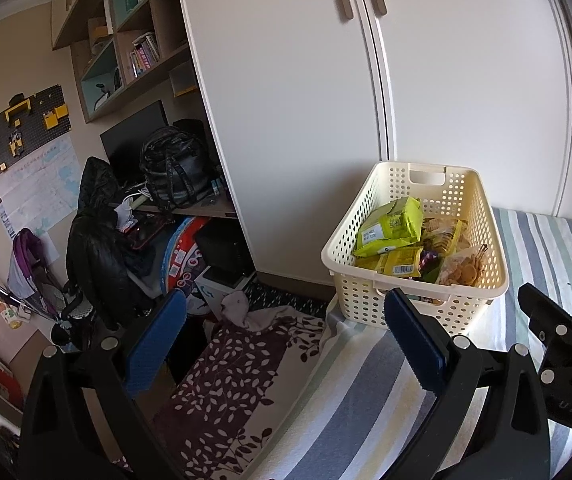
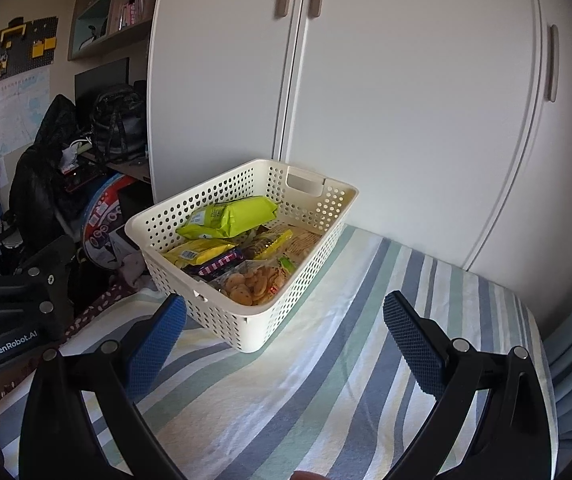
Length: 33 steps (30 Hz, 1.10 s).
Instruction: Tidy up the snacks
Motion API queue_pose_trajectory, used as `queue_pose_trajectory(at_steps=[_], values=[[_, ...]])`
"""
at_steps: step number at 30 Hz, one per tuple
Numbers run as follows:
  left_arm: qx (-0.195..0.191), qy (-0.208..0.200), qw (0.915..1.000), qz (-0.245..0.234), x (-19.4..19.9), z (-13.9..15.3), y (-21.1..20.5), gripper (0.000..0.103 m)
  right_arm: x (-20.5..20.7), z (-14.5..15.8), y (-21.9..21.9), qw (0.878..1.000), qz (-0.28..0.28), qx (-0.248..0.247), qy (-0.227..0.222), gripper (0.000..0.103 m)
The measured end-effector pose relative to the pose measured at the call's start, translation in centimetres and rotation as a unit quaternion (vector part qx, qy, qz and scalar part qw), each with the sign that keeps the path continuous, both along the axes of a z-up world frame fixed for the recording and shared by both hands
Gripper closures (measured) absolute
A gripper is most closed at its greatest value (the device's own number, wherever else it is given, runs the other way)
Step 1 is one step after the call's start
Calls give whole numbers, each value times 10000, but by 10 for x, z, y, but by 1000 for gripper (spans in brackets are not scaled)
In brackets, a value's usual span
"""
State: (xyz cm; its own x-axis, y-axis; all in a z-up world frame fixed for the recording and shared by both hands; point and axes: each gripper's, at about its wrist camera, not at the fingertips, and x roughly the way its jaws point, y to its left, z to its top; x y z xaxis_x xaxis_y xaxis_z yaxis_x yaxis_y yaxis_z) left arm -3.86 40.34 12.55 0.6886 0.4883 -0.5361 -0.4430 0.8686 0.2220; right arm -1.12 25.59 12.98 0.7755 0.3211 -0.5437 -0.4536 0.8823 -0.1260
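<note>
On the striped bedsheet (image 2: pixel 325 380), close to the white wardrobe (image 2: pixel 405 100), sits a cream perforated basket (image 2: pixel 190 304) already piled with snacks: lime-green packets (image 2: pixel 230 216), a yellow pack (image 2: pixel 198 250), a clear bag of cookies (image 2: pixel 252 282). Both the left hand-held gripper (image 1: pixel 286 344) and right hand-held gripper (image 2: pixel 286 344) hover short of it, jaws spread wide and empty, probably poised to reach in and sort.

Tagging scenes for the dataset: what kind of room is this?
Most likely a bedroom with a study corner. The snack basket sits on a bed with a striped sheet, tall white wardrobe doors stand right behind it, and a cluttered desk under bookshelves fills the far side.
</note>
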Motion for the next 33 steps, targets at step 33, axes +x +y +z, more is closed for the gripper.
queue_pose_trajectory(at_steps=[33], values=[[-115,65,9998,-157,0,-2,-7,2,2,-2,-6,9999,-54,-53,107,5]])
